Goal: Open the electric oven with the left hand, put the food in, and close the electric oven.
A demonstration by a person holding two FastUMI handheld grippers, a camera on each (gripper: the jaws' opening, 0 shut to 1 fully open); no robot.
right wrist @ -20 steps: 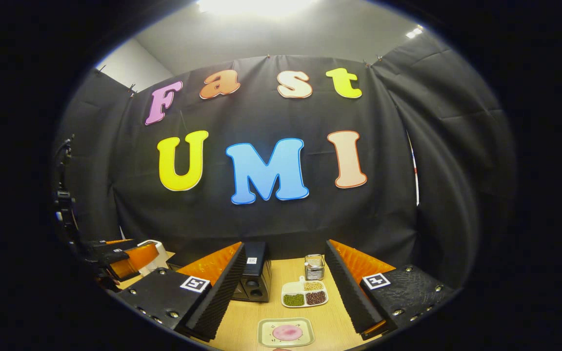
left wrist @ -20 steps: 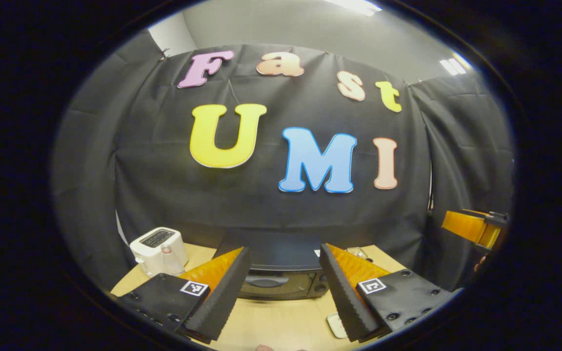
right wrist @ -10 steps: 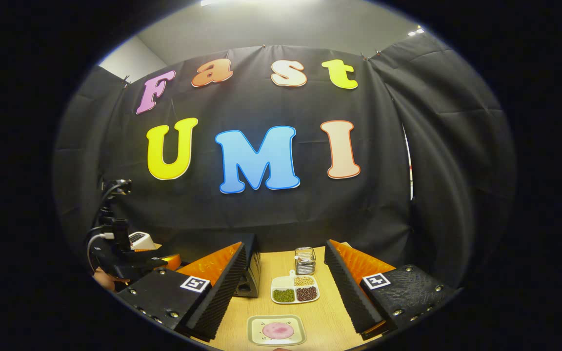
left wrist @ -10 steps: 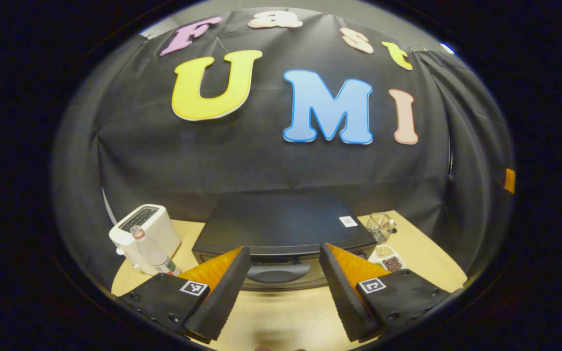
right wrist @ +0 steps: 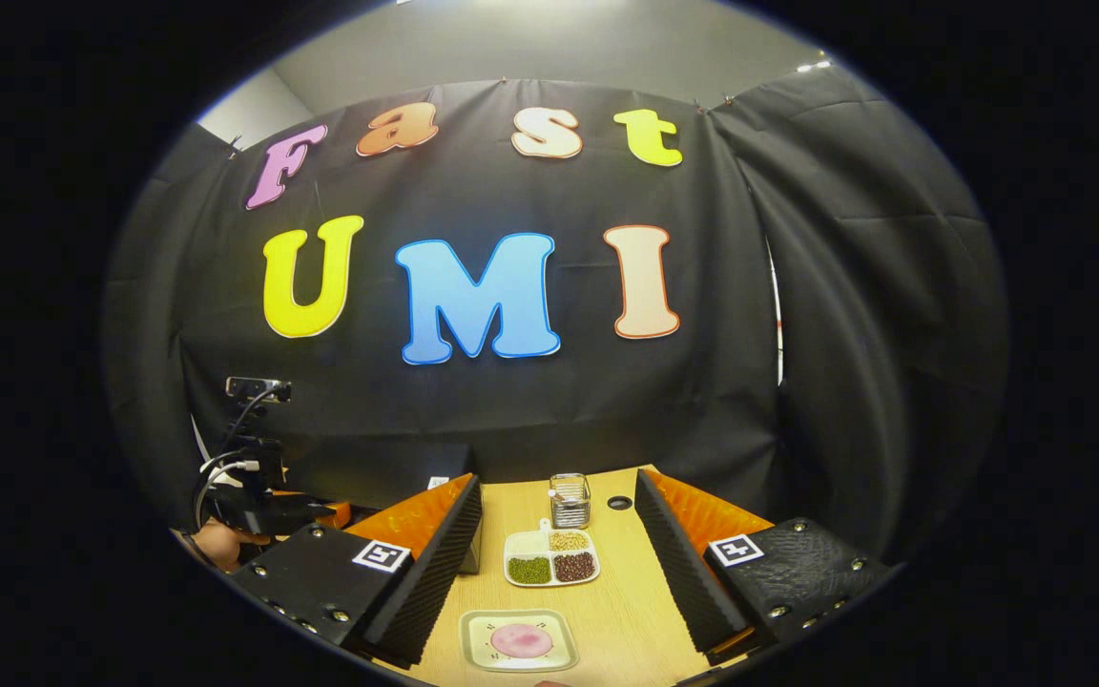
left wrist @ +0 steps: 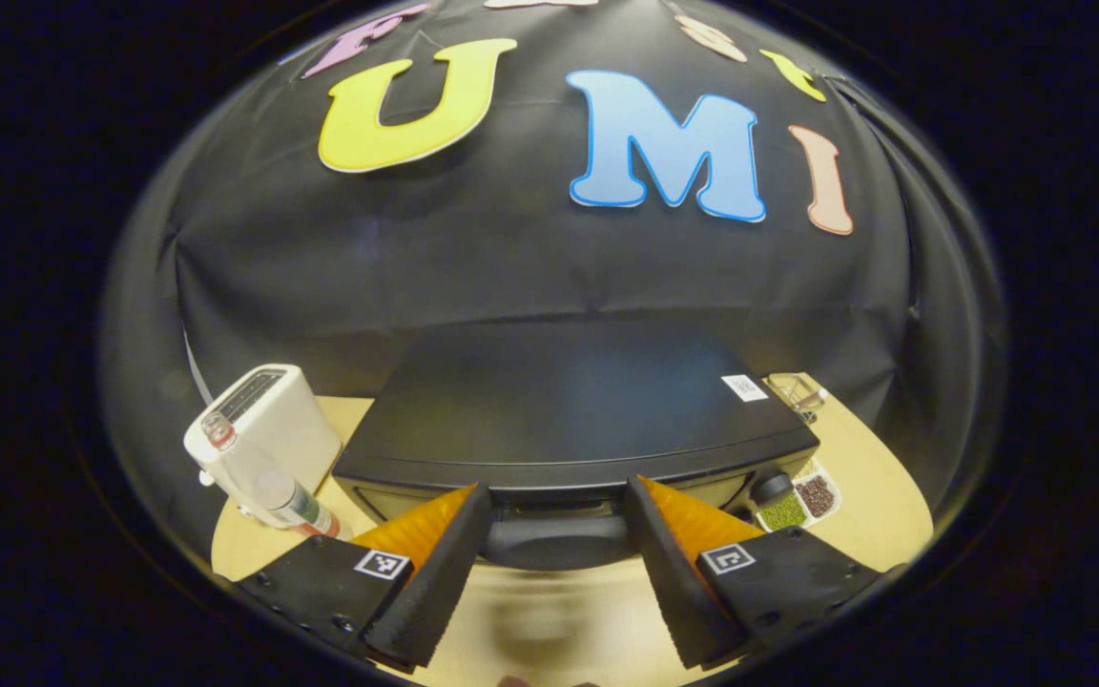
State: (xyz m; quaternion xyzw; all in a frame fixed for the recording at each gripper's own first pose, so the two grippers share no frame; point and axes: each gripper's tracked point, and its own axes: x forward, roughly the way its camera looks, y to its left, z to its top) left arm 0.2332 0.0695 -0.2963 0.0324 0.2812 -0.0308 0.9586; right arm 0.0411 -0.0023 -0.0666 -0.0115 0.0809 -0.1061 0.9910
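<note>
The black electric oven (left wrist: 559, 410) stands close in front in the left gripper view, its door shut. My left gripper (left wrist: 554, 489) is open, and the oven's door handle (left wrist: 554, 539) lies in the gap between the fingers; I cannot tell if they touch it. In the right gripper view the food, a pink round piece on a small square plate (right wrist: 519, 641), sits on the wooden table (right wrist: 626, 611) just ahead of my open right gripper (right wrist: 557, 480), which holds nothing. The oven (right wrist: 387, 472) and the left gripper (right wrist: 259, 510) with a hand show at the left there.
A white toaster (left wrist: 263, 434) and a bottle (left wrist: 287, 496) stand left of the oven. A divided dish of beans (right wrist: 549, 563) and a small glass holder (right wrist: 569, 499) sit right of it, beyond the plate. Black cloth walls close the back and sides.
My left gripper has moved forward and tilted down onto the oven, so the handle now sits between its fingers. The right gripper has drifted slightly; the plate stays put.
</note>
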